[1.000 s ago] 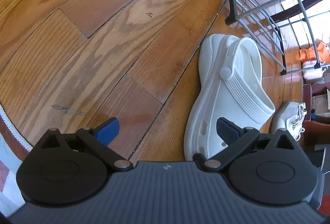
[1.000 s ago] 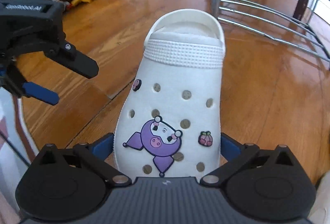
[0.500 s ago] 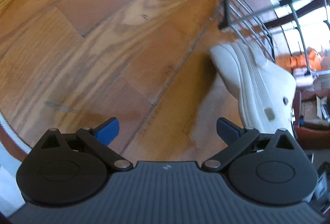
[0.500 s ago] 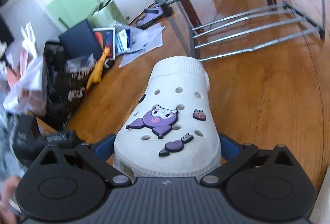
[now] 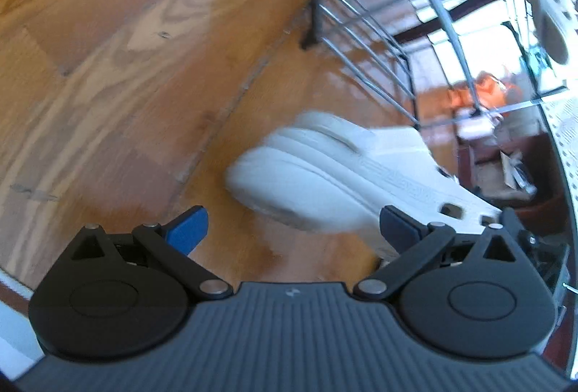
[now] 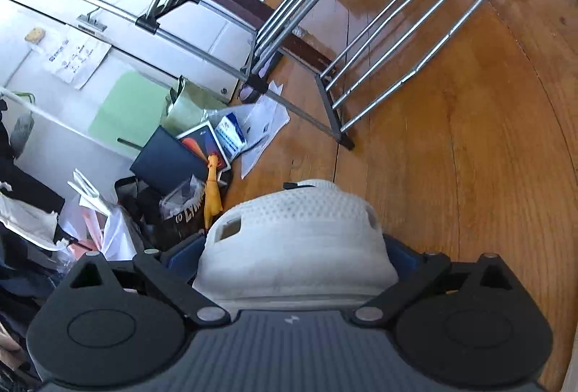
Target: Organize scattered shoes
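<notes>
Carry step: your right gripper [image 6: 294, 258] pinches a white clog [image 6: 296, 233] above the floor [image 6: 469, 175]. Left gripper [image 5: 294, 229] spread, empty. Next: set it on the shoe rack [image 6: 397, 41].

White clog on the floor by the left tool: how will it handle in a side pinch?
The clog looks like thick moulded foam, so probably light and springy, not floppy. It lies tilted on its side, so a push may rock or flip it. The smooth sidewall could slip; the strap looks easier to hold.
</notes>
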### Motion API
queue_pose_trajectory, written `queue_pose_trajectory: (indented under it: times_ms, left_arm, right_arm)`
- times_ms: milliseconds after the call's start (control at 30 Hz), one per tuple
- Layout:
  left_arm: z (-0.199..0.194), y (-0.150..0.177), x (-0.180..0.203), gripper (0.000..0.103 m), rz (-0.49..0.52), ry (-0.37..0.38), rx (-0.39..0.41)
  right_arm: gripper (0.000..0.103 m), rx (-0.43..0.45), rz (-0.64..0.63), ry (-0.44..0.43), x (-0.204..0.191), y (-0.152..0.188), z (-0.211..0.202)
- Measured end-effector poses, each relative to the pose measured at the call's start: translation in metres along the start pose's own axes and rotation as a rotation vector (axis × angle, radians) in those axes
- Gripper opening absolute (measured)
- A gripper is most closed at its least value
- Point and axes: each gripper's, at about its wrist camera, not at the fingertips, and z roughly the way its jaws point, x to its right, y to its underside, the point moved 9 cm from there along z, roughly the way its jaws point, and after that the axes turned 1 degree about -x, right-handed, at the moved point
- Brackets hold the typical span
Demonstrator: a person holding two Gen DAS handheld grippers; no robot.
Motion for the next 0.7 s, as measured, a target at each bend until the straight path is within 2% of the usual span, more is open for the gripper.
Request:
queue_pose_trajectory:
  times_ms: [100,200,233,267,333,367,433,500,533,600,700]
  left_arm:
    - [0.003,0.007,-0.003,0.103,-0.035,0.003,-0.021]
    - [0.005,0.020,-0.017,0.103,-0.060,-0.072,-0.094]
    - [0.006,0.028,-0.026,0.103,-0.034,-0.154,-0.116]
    - [0.008,0.036,-0.036,0.103,-0.007,-0.248,-0.136]
    - [0.014,0.048,-0.047,0.102,0.027,-0.350,-0.174]
    - [0.020,0.055,-0.050,0.102,0.043,-0.383,-0.211]
    - [0.026,0.057,-0.049,0.095,0.066,-0.416,-0.229]
    - [0.030,0.055,-0.042,0.103,0.077,-0.388,-0.215]
    - [0.032,0.053,-0.038,0.101,0.082,-0.371,-0.208]
    - [0.035,0.055,-0.037,0.103,0.076,-0.365,-0.222]
    - [0.036,0.057,-0.037,0.103,0.086,-0.375,-0.225]
  right_arm:
    - [0.100,-0.024,-0.001,0.001,0.001,0.003,-0.002]
    - [0.100,-0.129,-0.029,0.012,-0.001,0.018,-0.009]
    - [0.100,-0.193,-0.090,0.018,-0.004,0.032,-0.012]
    - [0.100,-0.207,-0.105,0.021,-0.005,0.035,-0.014]
    - [0.100,-0.317,-0.229,0.100,-0.003,0.066,-0.014]
    - [0.100,-0.338,-0.259,0.140,0.002,0.076,-0.012]
    - [0.100,-0.366,-0.260,0.157,0.012,0.088,-0.006]
    - [0.100,-0.394,-0.233,0.164,0.019,0.094,0.001]
    - [0.100,-0.411,-0.237,0.163,0.020,0.097,0.005]
    - [0.100,-0.418,-0.297,0.178,0.017,0.100,0.008]
    - [0.101,-0.423,-0.486,0.264,0.009,0.110,0.012]
